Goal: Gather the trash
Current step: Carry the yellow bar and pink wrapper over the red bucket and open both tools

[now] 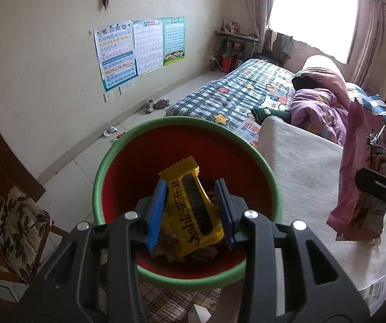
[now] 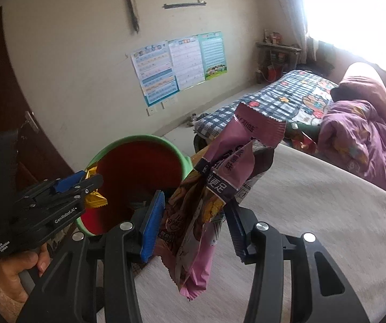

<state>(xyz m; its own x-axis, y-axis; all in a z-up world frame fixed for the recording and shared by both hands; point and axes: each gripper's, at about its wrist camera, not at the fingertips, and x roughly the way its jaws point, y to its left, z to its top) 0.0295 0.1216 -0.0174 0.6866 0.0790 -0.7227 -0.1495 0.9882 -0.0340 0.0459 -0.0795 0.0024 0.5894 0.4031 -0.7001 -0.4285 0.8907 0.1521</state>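
Left claw [image 1: 190, 210] pinches yellow wrapper [image 1: 193, 212] above bin [image 1: 98, 177]; right claw [image 2: 195, 223] pinches pink bag [image 2: 220, 183]

The yellow wrapper [image 1: 193, 212] carried the Latin word "Sable" in dark letters along its length, with Chinese characters beside it that were too warped to read surely. On the side of the left gripper [image 2: 85, 185], white print read "GenRobot.AI", and nearer its handle a small label read "Data Acquisition System". The pink snack bag [image 2: 220, 188] bore Chinese print, of which "更足" on a dark band was legible. The wall posters [image 1: 139, 51] on the far wall held rows of print too small to read.
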